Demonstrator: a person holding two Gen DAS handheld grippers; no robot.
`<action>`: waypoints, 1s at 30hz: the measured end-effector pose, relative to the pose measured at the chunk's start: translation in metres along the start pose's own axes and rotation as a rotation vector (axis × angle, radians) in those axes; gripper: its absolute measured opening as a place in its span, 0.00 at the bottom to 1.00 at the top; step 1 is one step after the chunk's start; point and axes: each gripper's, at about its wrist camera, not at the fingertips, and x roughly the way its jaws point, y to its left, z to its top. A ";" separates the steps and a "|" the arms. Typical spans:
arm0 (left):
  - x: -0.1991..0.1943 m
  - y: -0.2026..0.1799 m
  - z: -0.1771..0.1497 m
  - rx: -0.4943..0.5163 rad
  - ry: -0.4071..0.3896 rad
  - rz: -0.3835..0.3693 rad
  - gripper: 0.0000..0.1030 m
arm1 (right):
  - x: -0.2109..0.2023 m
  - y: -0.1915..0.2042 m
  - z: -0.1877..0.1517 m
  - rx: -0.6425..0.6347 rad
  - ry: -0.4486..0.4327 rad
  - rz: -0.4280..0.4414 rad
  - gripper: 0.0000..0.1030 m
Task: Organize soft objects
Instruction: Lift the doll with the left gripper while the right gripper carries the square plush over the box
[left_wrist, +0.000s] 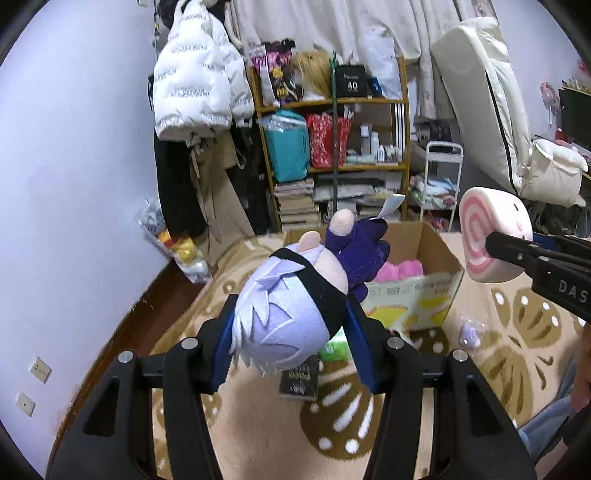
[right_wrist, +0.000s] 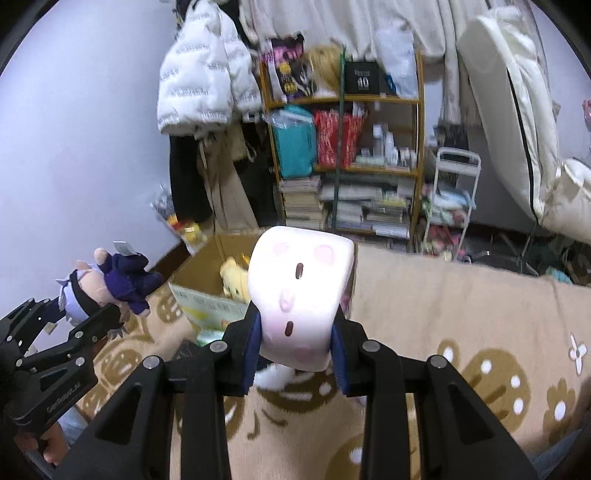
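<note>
I have the plush doll (left_wrist: 291, 314) pinched by its pale lilac head between the pads of my left tongs (left_wrist: 291, 347), its long axis running away from me so the purple body and feet point at the cardboard box (left_wrist: 436, 254), which lies just beyond and slightly right of that load. My right tongs (right_wrist: 295, 354) are clamped on the pink swirl-roll cushion (right_wrist: 299, 295), face side up in the right wrist view, and the same box (right_wrist: 199, 284) sits far and left of it, partly hidden behind the cushion. I judge the left load the nearer to the opening, so a short push forward should bring it over the box first. Pink plush (left_wrist: 402, 269) and a yellow plush (right_wrist: 234, 282) already lie inside. On the rug (left_wrist: 509, 354) near the box rests a small lilac toy (left_wrist: 471, 332). Readable writing: "DAS" on the right tongs' arm, and "40" on a black box (left_wrist: 351, 79) on the far shelf (left_wrist: 332, 101); the carton's printing is too blurred to read.
</note>
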 end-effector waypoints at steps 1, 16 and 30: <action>-0.002 0.001 0.003 -0.005 -0.018 0.014 0.52 | -0.003 0.000 0.002 -0.010 -0.026 0.014 0.34; -0.004 0.004 0.035 -0.016 -0.243 0.038 0.52 | -0.008 -0.002 0.024 -0.019 -0.184 0.010 0.34; 0.031 -0.013 0.055 0.075 -0.222 0.025 0.52 | 0.014 -0.008 0.038 -0.029 -0.228 0.006 0.34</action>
